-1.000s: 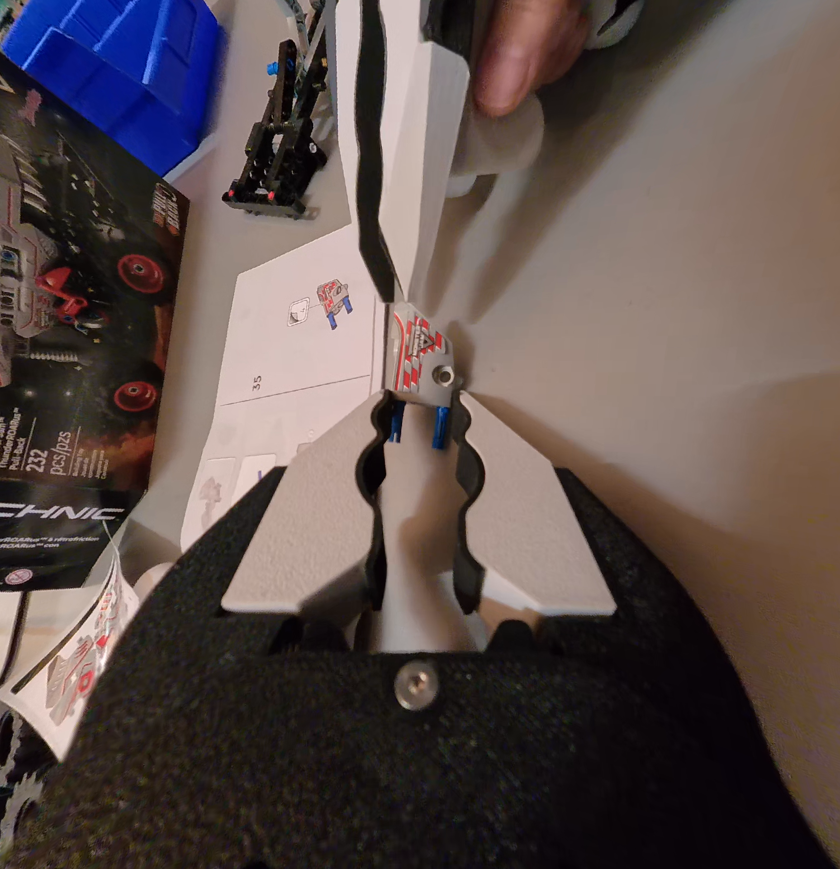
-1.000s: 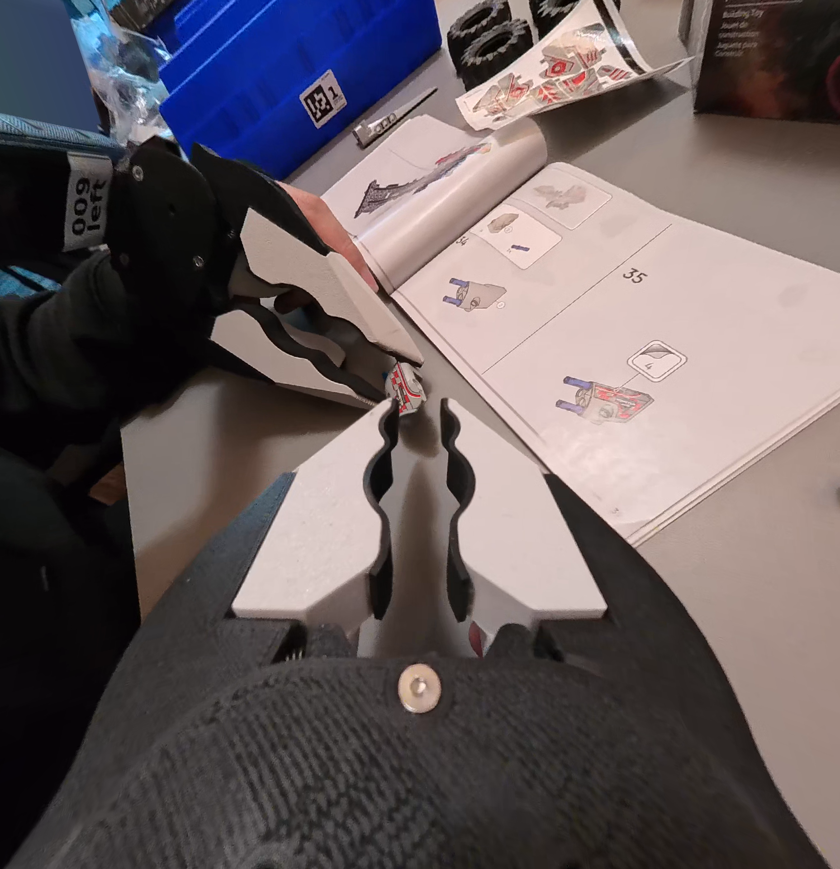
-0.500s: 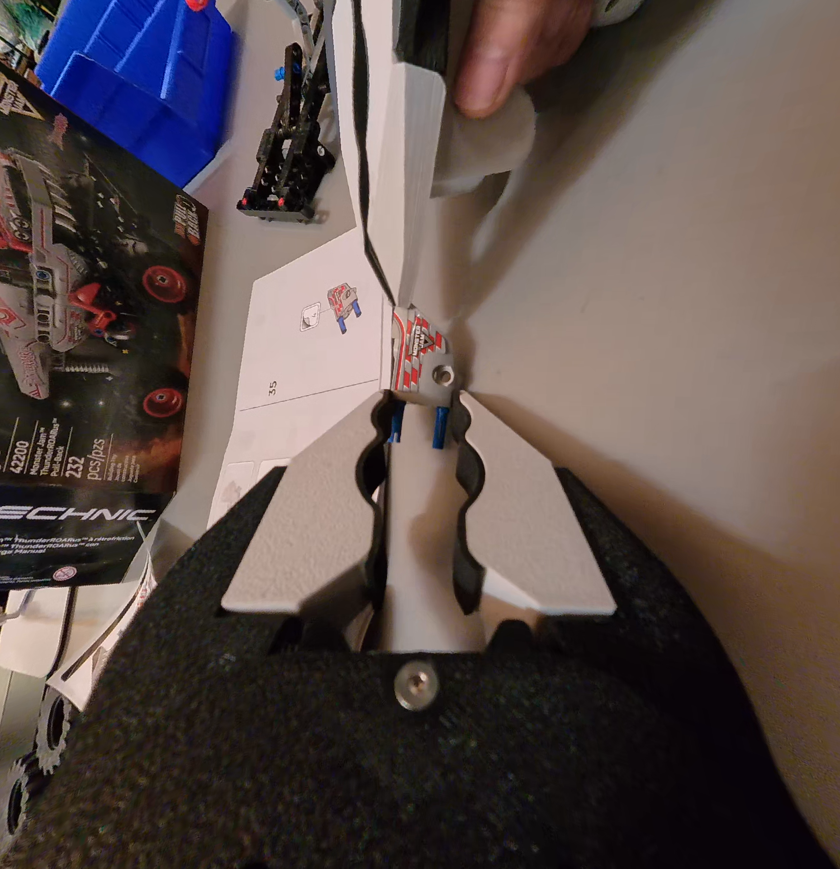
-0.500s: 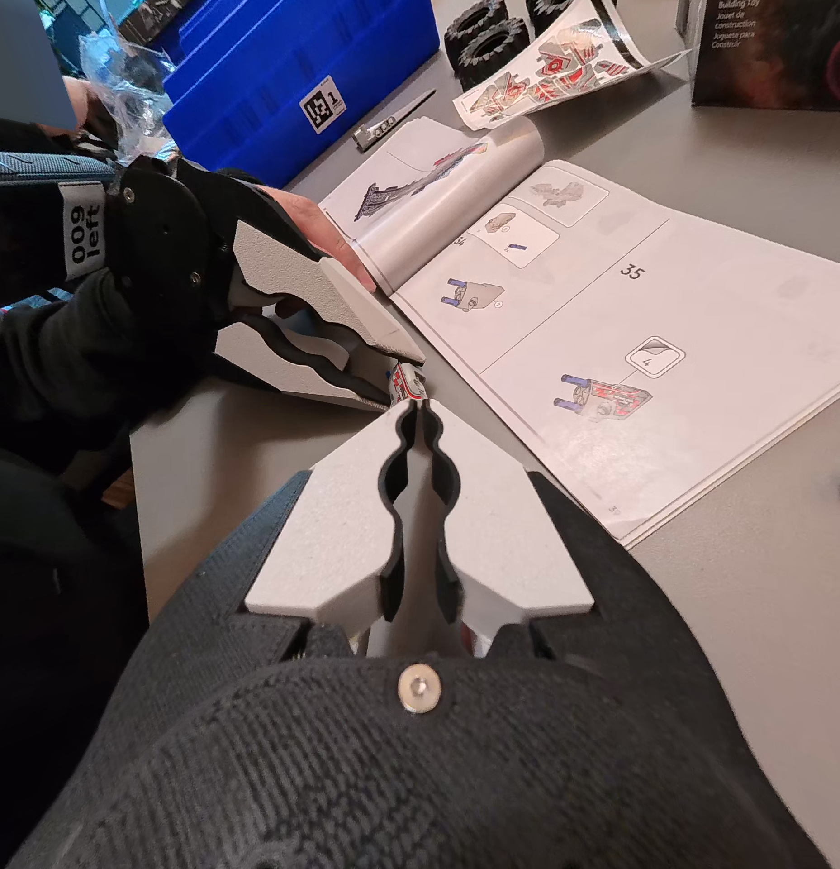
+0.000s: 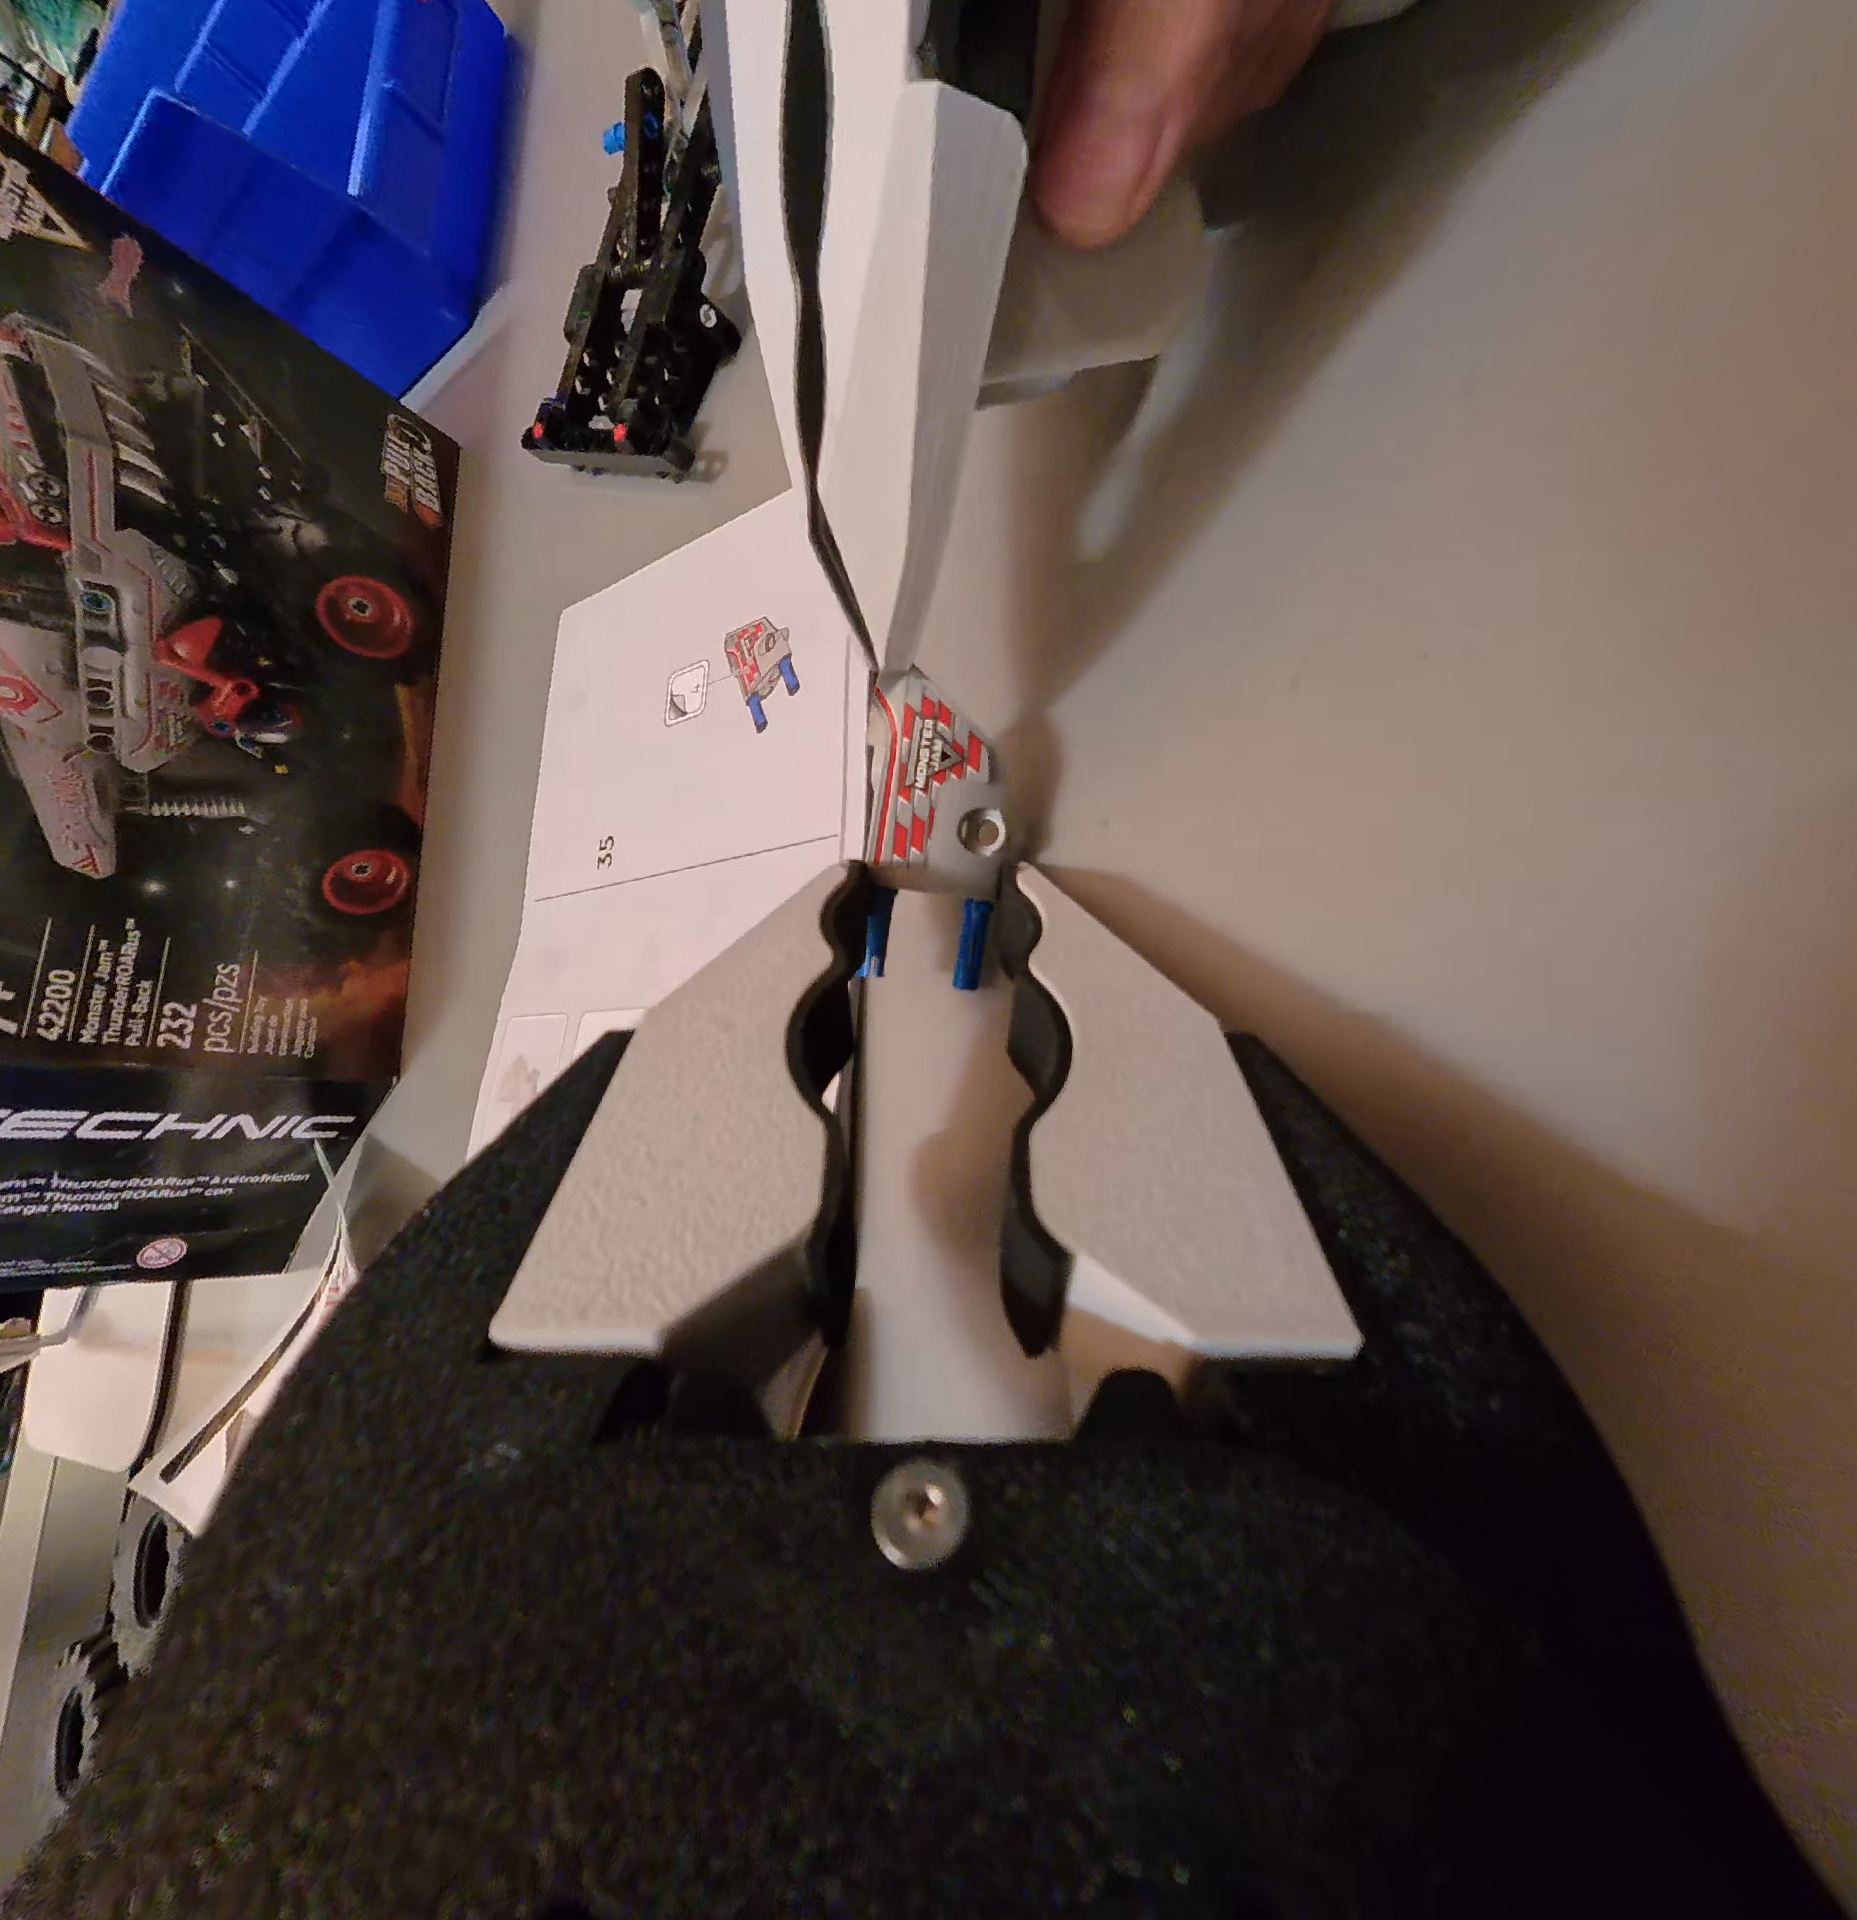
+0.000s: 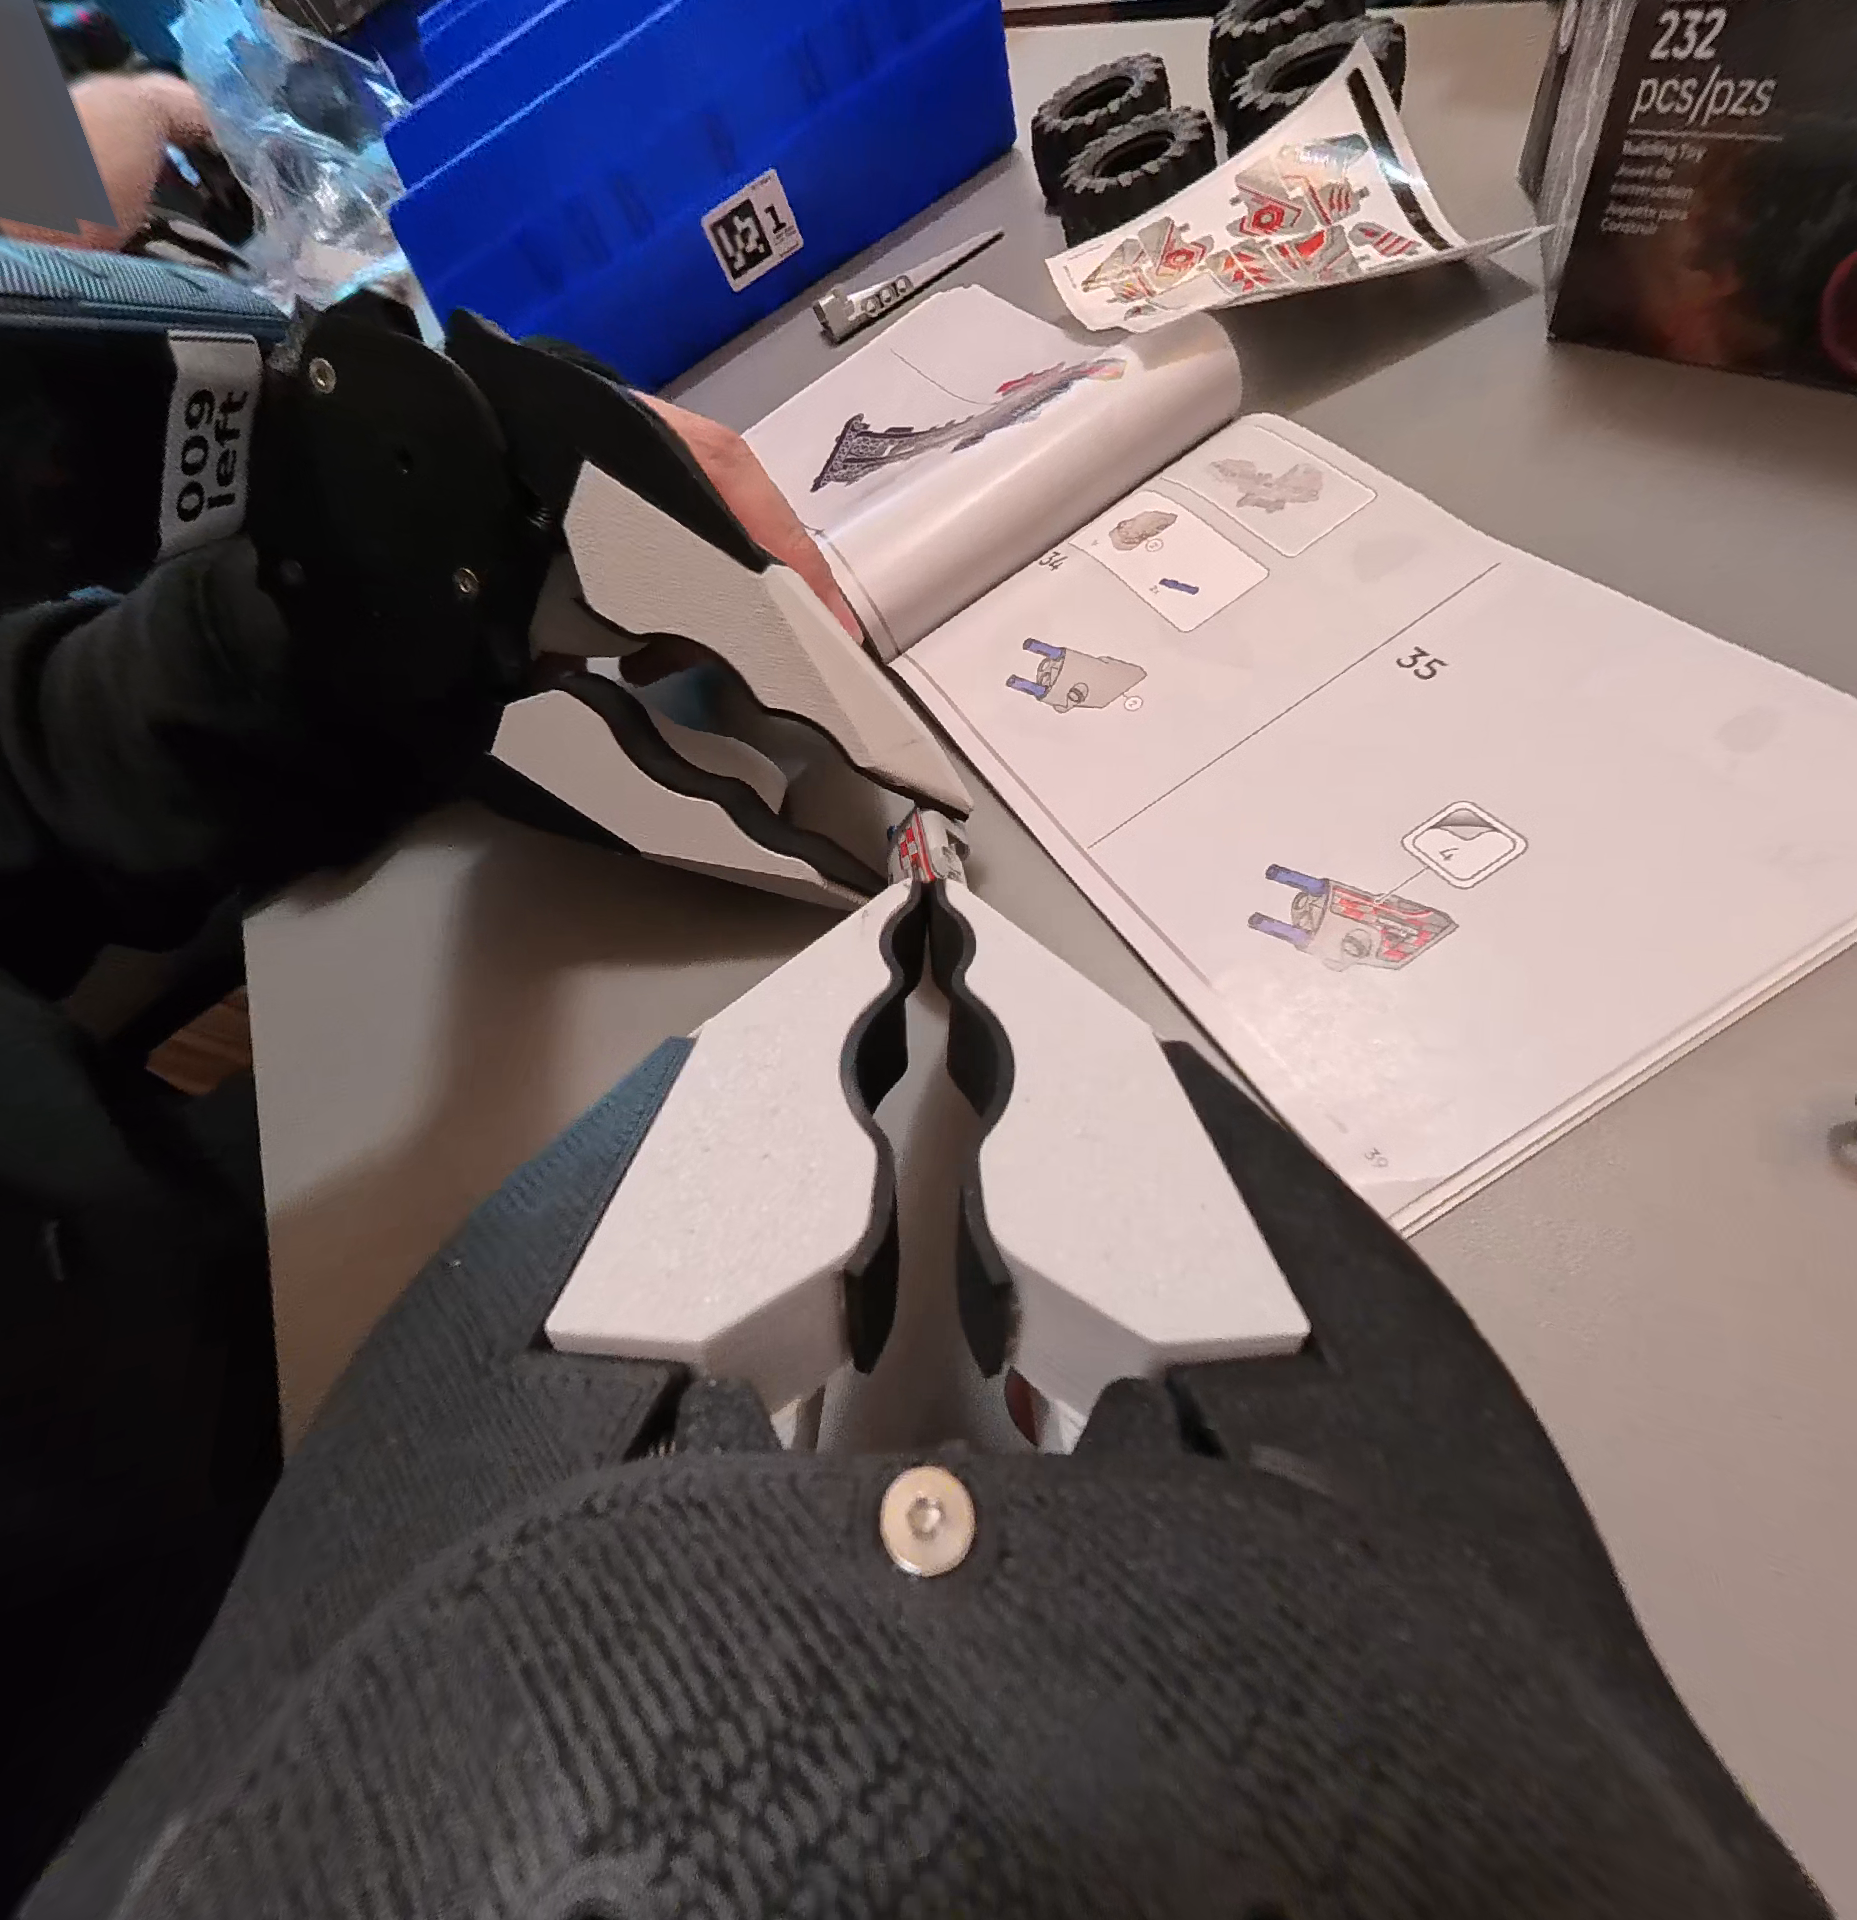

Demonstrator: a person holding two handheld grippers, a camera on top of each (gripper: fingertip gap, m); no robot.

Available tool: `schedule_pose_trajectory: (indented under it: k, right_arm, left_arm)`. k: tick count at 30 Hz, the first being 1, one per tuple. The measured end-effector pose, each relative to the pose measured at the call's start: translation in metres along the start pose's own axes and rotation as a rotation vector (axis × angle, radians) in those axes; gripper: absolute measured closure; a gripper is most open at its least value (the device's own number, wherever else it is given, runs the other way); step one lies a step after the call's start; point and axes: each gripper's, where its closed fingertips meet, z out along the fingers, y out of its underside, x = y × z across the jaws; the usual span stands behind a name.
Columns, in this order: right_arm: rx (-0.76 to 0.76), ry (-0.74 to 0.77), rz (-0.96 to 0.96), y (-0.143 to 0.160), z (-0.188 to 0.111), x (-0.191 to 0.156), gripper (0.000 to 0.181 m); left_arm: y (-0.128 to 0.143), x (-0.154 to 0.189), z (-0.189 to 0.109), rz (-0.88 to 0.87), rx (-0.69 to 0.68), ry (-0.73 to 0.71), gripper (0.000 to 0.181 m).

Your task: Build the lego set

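Observation:
A small grey Lego panel [image 5: 929,790] with a red-and-white sticker and two blue pins [image 5: 971,940] is held a little above the table. My left gripper [image 5: 934,878] is shut on it, the pins pointing back between my fingers. My right gripper [image 6: 922,904] meets the panel [image 6: 916,844] from the opposite side, its jaws closed on the panel's far edge. In the left wrist view the right gripper [image 5: 877,655] comes down from above. In the right wrist view the left gripper [image 6: 929,831] reaches in from the left.
The open instruction booklet [image 6: 1423,779] lies right of the grippers. A blue bin [image 6: 643,156], black tyres [image 6: 1132,135], a sticker sheet [image 6: 1256,239], a grey tool [image 6: 903,286] and the set's box [image 6: 1724,177] are behind. A black chassis assembly [image 5: 633,312] stands past the booklet. Some 4 centimetres of space lies between my two pairs of fingers.
My right gripper has gone from open to shut and moved up onto the panel's edge. My left gripper still holds the panel in the same place.

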Motion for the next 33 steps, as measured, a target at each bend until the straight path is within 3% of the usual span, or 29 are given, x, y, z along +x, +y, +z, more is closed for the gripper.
schedule_pose_trajectory:
  k: [7,17,20,23,27,33]
  right_arm:
    - [-0.01,0.059,-0.137,0.0,0.003,-0.003,0.181]
    - [-0.006,0.12,-0.207,-0.001,0.003,-0.004,0.181]
    - [0.001,0.074,-0.205,-0.001,0.006,-0.015,0.181]
    - [-0.033,0.142,-0.234,0.002,0.003,-0.006,0.181]
    - [0.026,0.185,-0.191,-0.008,-0.005,0.002,0.181]
    - [0.027,0.18,-0.12,-0.005,0.003,0.004,0.166]
  left_arm:
    - [0.0,-0.001,0.001,-0.013,-0.029,-0.008,0.159]
    - [0.001,-0.002,0.002,-0.021,-0.055,-0.018,0.159]
    - [0.002,-0.004,0.003,-0.033,-0.066,-0.028,0.159]
    - [0.002,-0.004,0.003,-0.028,-0.052,-0.028,0.159]
    - [0.001,-0.004,0.003,-0.019,-0.051,-0.031,0.159]
    - [0.001,-0.004,0.003,-0.009,-0.046,-0.034,0.159]
